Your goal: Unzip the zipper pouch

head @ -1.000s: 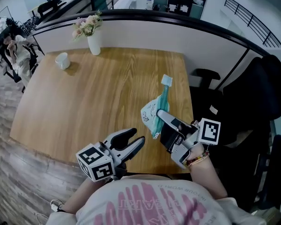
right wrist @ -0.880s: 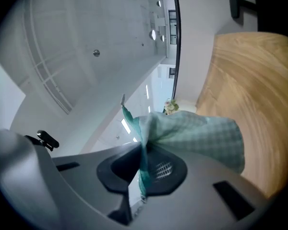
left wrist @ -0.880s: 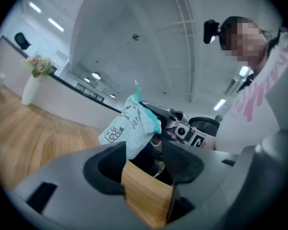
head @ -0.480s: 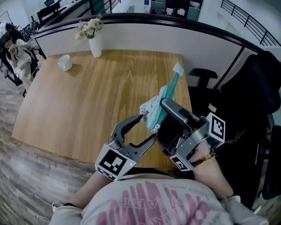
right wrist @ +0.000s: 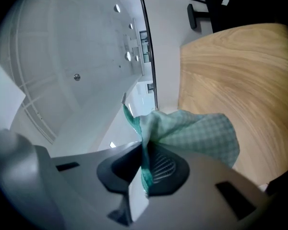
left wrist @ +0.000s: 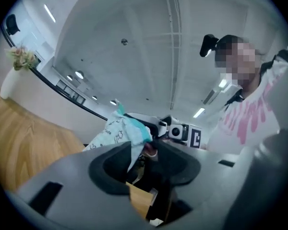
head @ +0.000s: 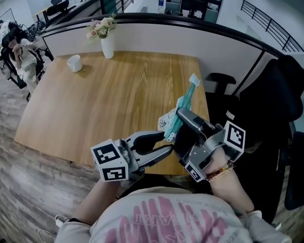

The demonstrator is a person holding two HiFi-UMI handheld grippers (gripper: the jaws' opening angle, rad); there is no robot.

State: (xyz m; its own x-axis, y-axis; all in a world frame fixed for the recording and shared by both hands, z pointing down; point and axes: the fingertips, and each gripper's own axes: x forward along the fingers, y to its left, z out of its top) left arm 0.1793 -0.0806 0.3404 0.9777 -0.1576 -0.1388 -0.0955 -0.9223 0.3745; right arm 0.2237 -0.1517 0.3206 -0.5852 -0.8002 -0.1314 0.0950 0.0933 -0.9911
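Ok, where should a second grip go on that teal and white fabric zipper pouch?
Probably the loose white printed corner of the teal and white fabric zipper pouch, coming from the left: it hangs free beside the right gripper, whose jaws are shut on its teal edge.

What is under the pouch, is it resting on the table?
Not resting: the pouch is held up in the right gripper's fingers, above the wooden table's near edge. That gripper covers its lower end in the head view.

The pouch is soft matt cloth, the table smooth, faintly sheened wood.
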